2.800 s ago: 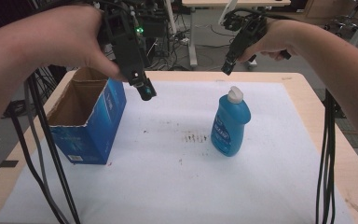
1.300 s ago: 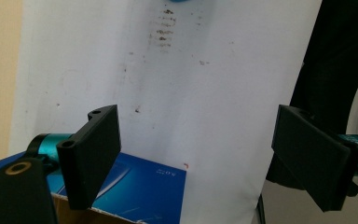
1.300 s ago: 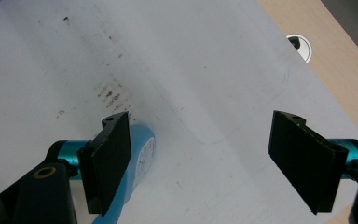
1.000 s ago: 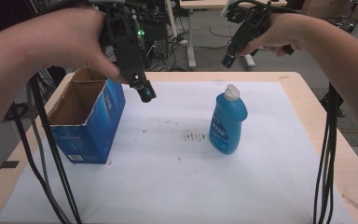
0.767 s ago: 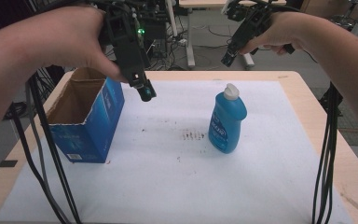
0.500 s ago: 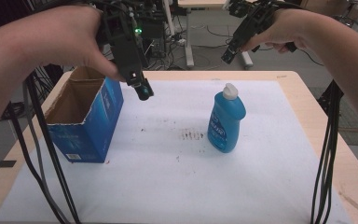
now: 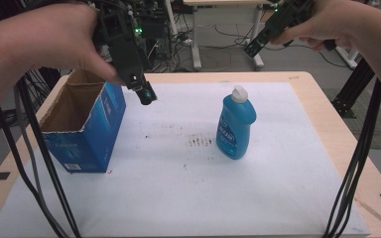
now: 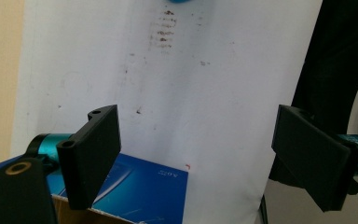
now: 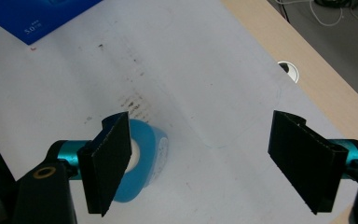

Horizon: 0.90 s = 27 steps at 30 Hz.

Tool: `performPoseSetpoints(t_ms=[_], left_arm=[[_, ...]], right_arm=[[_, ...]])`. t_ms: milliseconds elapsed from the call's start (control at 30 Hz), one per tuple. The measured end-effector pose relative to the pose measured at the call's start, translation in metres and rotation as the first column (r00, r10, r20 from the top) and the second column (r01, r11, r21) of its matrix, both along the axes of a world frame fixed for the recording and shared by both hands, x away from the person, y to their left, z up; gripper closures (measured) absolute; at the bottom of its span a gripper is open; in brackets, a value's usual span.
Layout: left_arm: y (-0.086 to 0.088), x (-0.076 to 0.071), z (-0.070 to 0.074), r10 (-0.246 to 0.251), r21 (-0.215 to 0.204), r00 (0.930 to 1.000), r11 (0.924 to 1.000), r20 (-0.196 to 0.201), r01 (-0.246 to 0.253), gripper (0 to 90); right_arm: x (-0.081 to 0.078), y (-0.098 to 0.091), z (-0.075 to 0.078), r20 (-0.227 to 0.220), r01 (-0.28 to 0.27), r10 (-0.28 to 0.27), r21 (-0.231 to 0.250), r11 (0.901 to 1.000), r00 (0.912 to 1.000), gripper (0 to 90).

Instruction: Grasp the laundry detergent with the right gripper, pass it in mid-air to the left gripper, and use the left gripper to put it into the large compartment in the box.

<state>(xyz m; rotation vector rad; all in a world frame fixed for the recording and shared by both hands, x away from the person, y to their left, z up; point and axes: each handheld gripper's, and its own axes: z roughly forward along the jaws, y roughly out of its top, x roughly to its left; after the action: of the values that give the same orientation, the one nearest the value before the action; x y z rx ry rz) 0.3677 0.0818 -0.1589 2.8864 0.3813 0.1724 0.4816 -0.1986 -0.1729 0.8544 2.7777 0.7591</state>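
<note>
A: Progress so far looks slim. Blue dish-soap bottle [image 7: 236, 125] stands untouched on the white sheet [image 7: 188, 198] covering the tabletop [image 7: 322, 109], right of centre and well apart from the open blue cardboard box [image 7: 82, 130] at the left.

B: And the grippers?

A: Left hand-held gripper [image 7: 148, 95] hangs over the sheet just beside the box's far corner, jaws spread wide with nothing between them, as the left gripper view [image 8: 196, 154] makes plain. Right hand-held gripper [image 7: 254, 48] is high up beyond the far edge of the tabletop, also spread and holding nothing; in the right gripper view [image 9: 200, 163] the bottle [image 9: 140, 163] sits far below, partly behind one jaw and not between the two.

B: So what's left?

A: By my reckoning, nearly all of it. If the bottle is meant for the box, it has not been grasped, lifted or carried yet, and the box looks empty as far as I can see into it.

B: How does the bottle stand?

A: Upright. Its long axis runs vertical, white cap [image 7: 238, 92] pointing straight up, base flat on the sheet, its broad labelled face towards the person and slightly leftwards.
</note>
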Motion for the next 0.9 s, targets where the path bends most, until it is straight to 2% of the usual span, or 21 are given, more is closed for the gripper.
performPoseSetpoints(t_ms=[67, 133, 200, 233, 333, 400, 500, 600, 700, 733, 900], left_arm=[[0.0, 0.001, 0.0, -0.001, 0.003, 1.0, 1.0, 0.0, 0.001, 15.6], [0.0, 0.002, -0.002, -0.002, 0.0, 1.0, 1.0, -0.005, 0.002, 15.6], [0.0, 0.003, -0.002, -0.007, 0.007, 1.0, 0.9999, -0.005, 0.007, 15.6], [-0.001, 0.003, -0.004, -0.003, 0.001, 1.0, 1.0, -0.008, 0.003, 15.6], [-0.001, 0.004, -0.003, -0.005, 0.006, 1.0, 1.0, -0.008, 0.005, 15.6], [-0.001, 0.004, -0.003, -0.01, 0.003, 0.9999, 1.0, -0.01, 0.01, 15.6], [-0.001, 0.005, -0.003, -0.012, 0.003, 0.9999, 0.9999, -0.013, 0.012, 15.6], [0.0, 0.005, -0.003, -0.008, 0.003, 0.9999, 1.0, -0.011, 0.008, 15.6], [0.0, 0.006, -0.003, -0.006, -0.001, 0.9999, 1.0, -0.012, 0.006, 15.6], [0.001, 0.006, -0.003, -0.004, -0.003, 0.9999, 1.0, -0.012, 0.004, 15.6], [0.001, 0.006, -0.003, -0.005, -0.003, 0.9999, 1.0, -0.012, 0.005, 15.6]], right_arm=[[-0.003, -0.003, 0.0, 0.002, -0.002, 0.002, 0.01, 0.9999, 1.0, 21.2], [-0.013, -0.012, 0.0, 0.011, 0.0, 0.0, 0.041, 0.9992, 0.9999, 21.2], [-0.016, -0.015, 0.0, 0.016, -0.002, 0.001, 0.045, 0.999, 0.9999, 21.2], [-0.022, -0.019, -0.002, 0.018, -0.001, 0.0, 0.066, 0.9978, 0.9998, 21.2], [-0.028, -0.023, -0.004, 0.021, -0.003, 0.001, 0.079, 0.9969, 0.9998, 21.2], [-0.038, -0.028, -0.008, 0.03, -0.007, 0.004, 0.1, 0.9949, 0.9995, 21.2], [-0.048, -0.031, -0.015, 0.04, -0.005, 0.0, 0.116, 0.9932, 0.9992, 21.2], [-0.051, -0.032, -0.018, 0.043, -0.004, -0.001, 0.121, 0.9926, 0.9991, 21.2], [-0.063, -0.034, -0.035, 0.028, 0.014, -0.018, 0.125, 0.9921, 0.9995, 21.1], [-0.063, -0.034, -0.035, 0.028, 0.014, -0.018, 0.125, 0.9921, 0.9995, 21.1], [-0.074, -0.033, -0.055, 0.016, 0.032, -0.034, 0.124, 0.9918, 0.9993, 21.1]])
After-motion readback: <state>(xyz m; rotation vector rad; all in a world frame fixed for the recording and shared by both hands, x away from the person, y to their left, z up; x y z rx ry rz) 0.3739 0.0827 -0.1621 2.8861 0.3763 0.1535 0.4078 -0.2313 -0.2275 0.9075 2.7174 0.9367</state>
